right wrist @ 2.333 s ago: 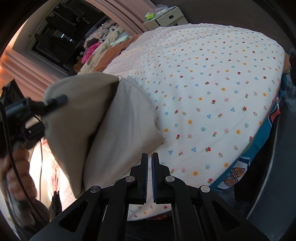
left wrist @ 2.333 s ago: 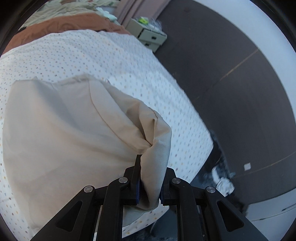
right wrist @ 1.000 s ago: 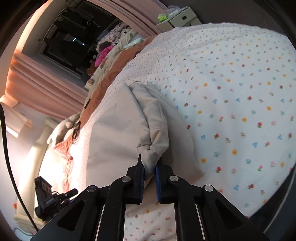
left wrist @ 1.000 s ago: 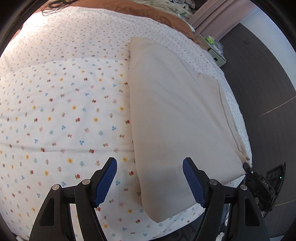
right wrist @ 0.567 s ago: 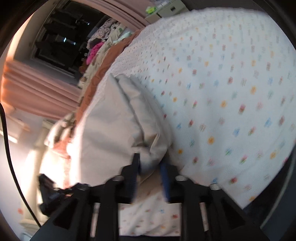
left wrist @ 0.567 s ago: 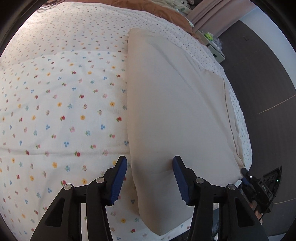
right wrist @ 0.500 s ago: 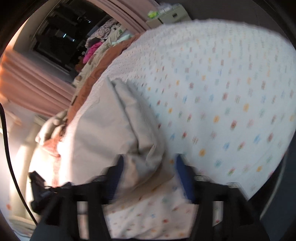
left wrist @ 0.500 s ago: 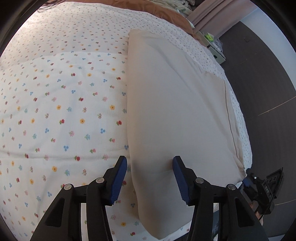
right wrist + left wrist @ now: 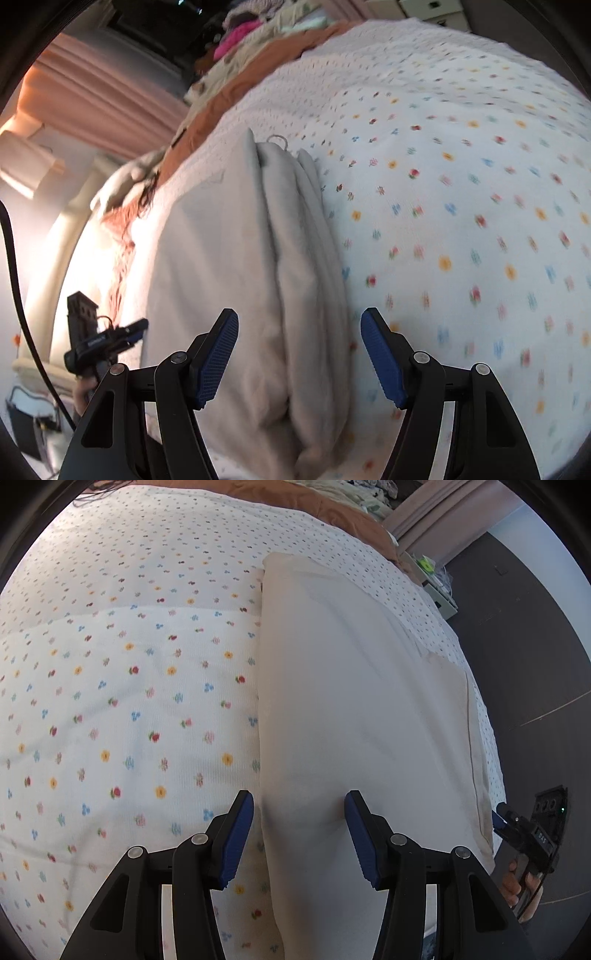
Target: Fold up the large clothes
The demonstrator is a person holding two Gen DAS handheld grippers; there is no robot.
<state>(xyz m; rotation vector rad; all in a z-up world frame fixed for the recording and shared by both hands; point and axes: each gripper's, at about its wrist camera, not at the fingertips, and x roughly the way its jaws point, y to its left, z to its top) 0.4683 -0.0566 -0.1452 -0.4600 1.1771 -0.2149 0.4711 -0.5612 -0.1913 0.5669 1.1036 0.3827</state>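
With the beige cloth [image 9: 351, 709] folded flat on the bed [image 9: 122, 701] at frame centre, both claws, left [image 9: 299, 834] and right [image 9: 300, 356], stand open, empty, straddling its near edge, apparently ready for another fold.

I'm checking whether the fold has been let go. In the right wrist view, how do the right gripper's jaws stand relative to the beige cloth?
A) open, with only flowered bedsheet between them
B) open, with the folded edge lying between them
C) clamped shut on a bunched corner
B: the right gripper has its jaws apart, and the beige cloth lies on the bed between them, unpinched.
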